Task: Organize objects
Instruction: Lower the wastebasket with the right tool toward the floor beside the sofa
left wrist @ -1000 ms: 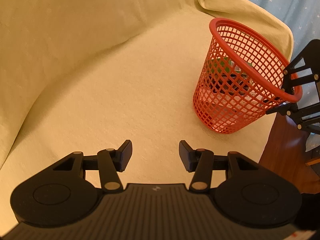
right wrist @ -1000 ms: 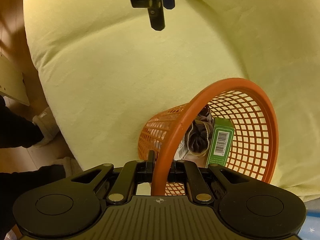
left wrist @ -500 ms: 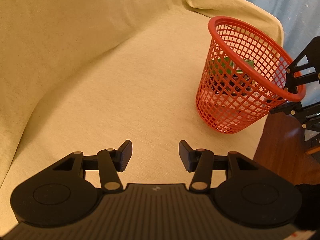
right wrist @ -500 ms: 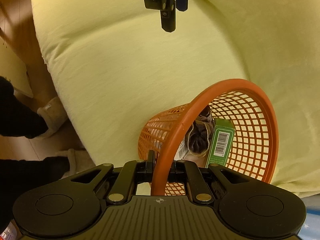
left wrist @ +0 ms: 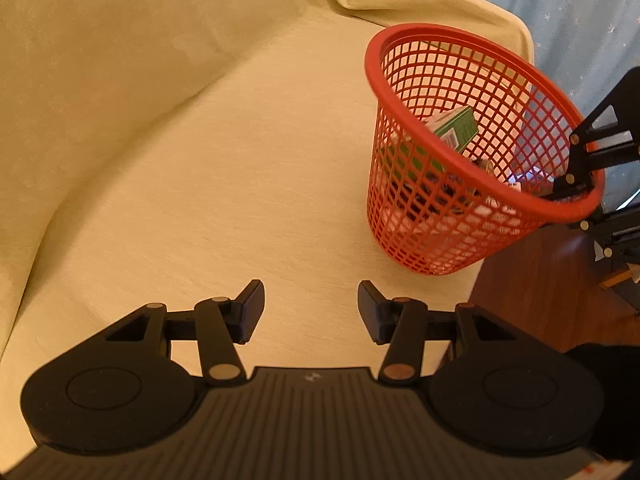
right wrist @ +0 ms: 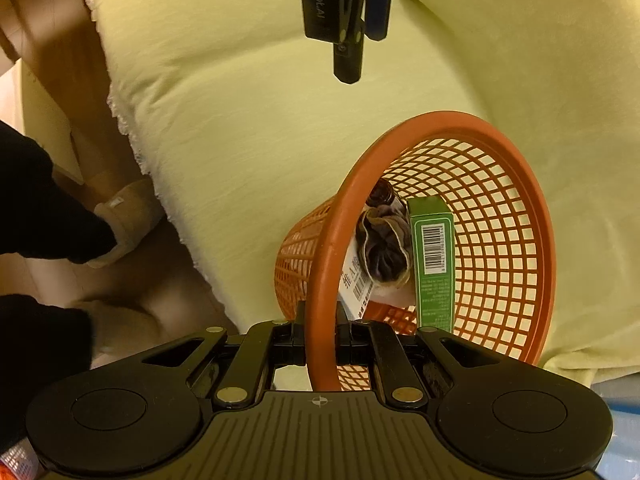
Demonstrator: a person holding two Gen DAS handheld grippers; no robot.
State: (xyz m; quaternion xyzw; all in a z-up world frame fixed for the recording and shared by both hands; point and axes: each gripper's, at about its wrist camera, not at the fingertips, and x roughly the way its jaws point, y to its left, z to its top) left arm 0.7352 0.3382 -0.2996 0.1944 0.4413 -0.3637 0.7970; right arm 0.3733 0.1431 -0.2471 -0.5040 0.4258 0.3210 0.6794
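Basically, labels below.
Basket: red mesh basket (left wrist: pixel 452 216) stood tilted near the edge of the yellow-covered cushion (left wrist: pixel 200 160), rim (right wrist: pixel 320 288) leaning toward the right gripper.
Contents: green box (right wrist: pixel 433 256), dark cloth bundle (right wrist: pixel 382 248), a brown bottle top and a white barcode pack (partly hidden).
Right gripper (right wrist: pixel 320 344): pressed tight on the rim, pinching it.
Left gripper (left wrist: pixel 310 310): spread, nothing between the fingers, over bare cushion.
Key relation: basket lay ahead-right of the left gripper, well apart; right hand was clearly the nearer.
Axis: box's long side ran down into the basket.
Judgement: the next move probably depends on that rim pinch.
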